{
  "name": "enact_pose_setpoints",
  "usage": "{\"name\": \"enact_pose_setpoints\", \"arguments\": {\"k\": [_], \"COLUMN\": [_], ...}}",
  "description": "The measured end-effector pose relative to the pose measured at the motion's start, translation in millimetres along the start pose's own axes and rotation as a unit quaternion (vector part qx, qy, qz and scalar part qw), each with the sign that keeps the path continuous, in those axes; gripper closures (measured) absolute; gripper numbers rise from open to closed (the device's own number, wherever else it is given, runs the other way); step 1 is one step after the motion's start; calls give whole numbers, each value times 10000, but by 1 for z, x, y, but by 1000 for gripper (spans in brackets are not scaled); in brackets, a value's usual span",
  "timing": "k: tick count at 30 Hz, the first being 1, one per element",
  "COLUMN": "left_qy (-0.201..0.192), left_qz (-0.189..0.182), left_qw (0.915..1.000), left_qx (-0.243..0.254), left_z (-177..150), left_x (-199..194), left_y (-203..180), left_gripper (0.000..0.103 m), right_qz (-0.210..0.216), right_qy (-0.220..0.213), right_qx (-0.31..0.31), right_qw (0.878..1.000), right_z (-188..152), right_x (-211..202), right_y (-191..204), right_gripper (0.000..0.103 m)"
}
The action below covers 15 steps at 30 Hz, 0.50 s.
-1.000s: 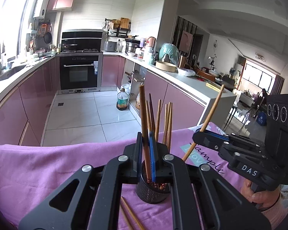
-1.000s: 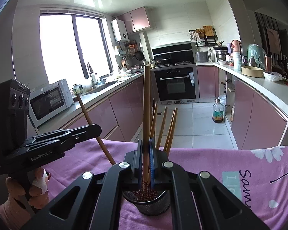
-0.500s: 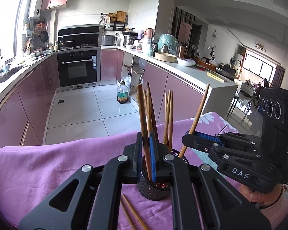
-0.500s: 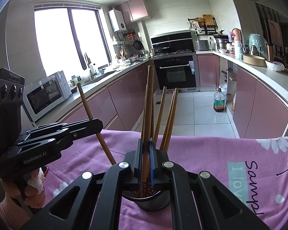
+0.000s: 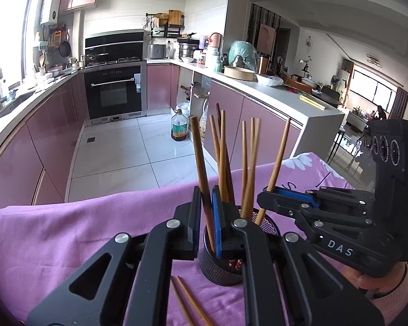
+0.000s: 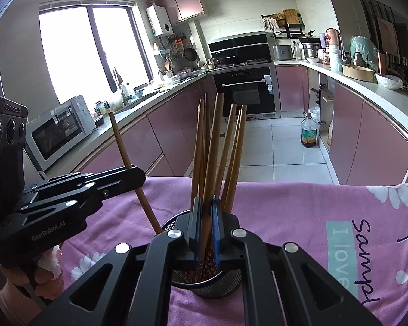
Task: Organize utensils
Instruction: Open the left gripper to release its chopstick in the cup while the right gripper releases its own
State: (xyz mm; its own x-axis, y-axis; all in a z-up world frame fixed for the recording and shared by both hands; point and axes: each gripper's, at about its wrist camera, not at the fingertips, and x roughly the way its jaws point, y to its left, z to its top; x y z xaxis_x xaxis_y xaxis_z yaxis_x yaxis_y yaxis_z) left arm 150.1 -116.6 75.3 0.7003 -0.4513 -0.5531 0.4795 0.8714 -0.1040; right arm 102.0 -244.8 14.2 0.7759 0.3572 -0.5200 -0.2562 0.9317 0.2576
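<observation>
A black mesh cup (image 5: 217, 267) (image 6: 206, 285) stands on the pink cloth (image 5: 68, 233) and holds several wooden chopsticks (image 5: 249, 163). My left gripper (image 5: 206, 212) is shut on a chopstick (image 5: 200, 157) whose lower end is inside the cup. My right gripper (image 6: 206, 222) is shut on another chopstick (image 6: 213, 141), also lowered into the cup. The right gripper shows in the left wrist view (image 5: 269, 198), the left gripper in the right wrist view (image 6: 138, 174), each pinching its stick.
Two loose chopsticks (image 5: 187, 304) lie on the cloth in front of the cup. Beyond the table edge are a tiled floor (image 5: 117, 149), pink cabinets, an oven (image 5: 113, 92), a microwave (image 6: 59, 130) and an oil bottle (image 5: 179, 126).
Both grippers have moved down with their chopsticks, so the sticks stand deeper in the cup and the cup sits closer under the jaws. Both stay shut.
</observation>
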Motion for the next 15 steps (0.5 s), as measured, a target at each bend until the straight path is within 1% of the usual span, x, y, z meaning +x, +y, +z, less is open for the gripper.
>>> {"name": "enact_pose_setpoints", "arguments": {"k": [9,12,15], "left_qy": [69,86,90], "left_qz": [-3,40,26], "left_qw": [9999,9999,9999], "left_qx": [-91,-129,-133], "left_z": [2,-2,-6], "left_x": [16,17,19], "left_y": [5,10,13], "left_gripper": [94,87,86], "right_qz": [-49,-79,-107], "right_qy": [30,21,-11], "right_qx": [51,76,109], "right_qw": [10000,9999,9999], "right_z": [2,3,4], "right_x": [8,10,10], "right_y": [-2,-2,-3], "right_gripper": [96,96,94]}}
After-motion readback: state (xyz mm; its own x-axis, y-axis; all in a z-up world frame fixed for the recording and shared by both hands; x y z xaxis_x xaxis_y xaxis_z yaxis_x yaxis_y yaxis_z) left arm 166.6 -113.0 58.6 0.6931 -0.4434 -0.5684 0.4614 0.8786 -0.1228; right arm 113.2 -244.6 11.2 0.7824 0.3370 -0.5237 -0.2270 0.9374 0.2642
